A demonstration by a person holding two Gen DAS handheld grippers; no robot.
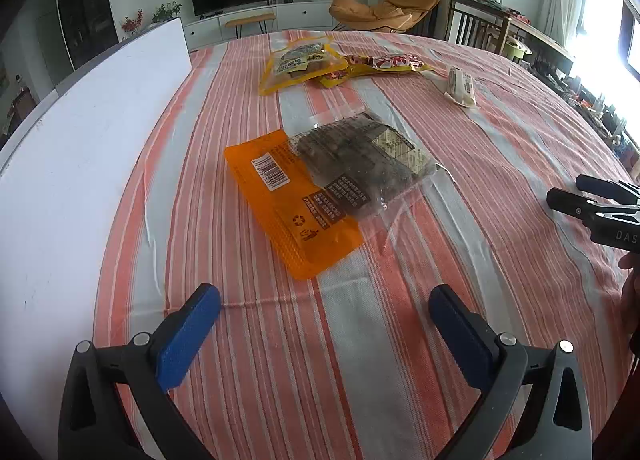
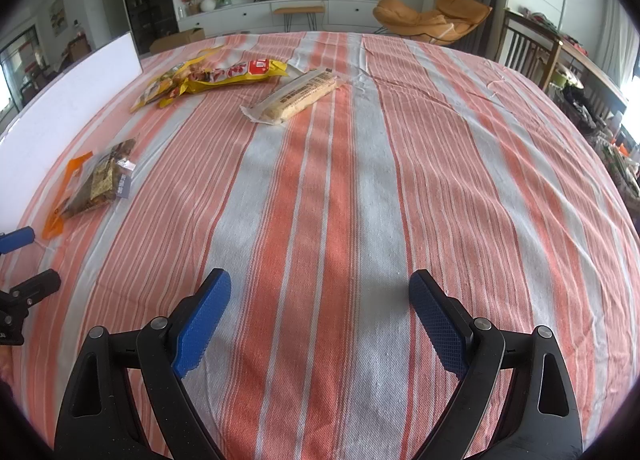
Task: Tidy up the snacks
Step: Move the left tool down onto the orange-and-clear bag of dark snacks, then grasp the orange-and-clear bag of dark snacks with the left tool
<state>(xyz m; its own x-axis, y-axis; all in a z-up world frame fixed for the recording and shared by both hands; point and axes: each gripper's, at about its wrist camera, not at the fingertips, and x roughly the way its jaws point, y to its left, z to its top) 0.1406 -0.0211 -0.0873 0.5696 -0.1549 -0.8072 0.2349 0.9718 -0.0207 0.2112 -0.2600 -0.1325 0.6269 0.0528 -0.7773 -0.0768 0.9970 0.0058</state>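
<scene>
Just ahead of the spread left gripper lies the orange snack packet.

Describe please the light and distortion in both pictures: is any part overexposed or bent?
Left wrist view: the window at right is blown out white, and the white board curves strongly. Right wrist view: even light, soft shadows on the striped tablecloth, table edge bowed, corners vignetted black.

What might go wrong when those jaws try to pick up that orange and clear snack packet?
The orange and clear plastic snack packet lies flat on the striped tablecloth, so the open left gripper may pinch cloth too. Its slick film could slip. The two overlapping yellow snack bags might drag each other.
</scene>
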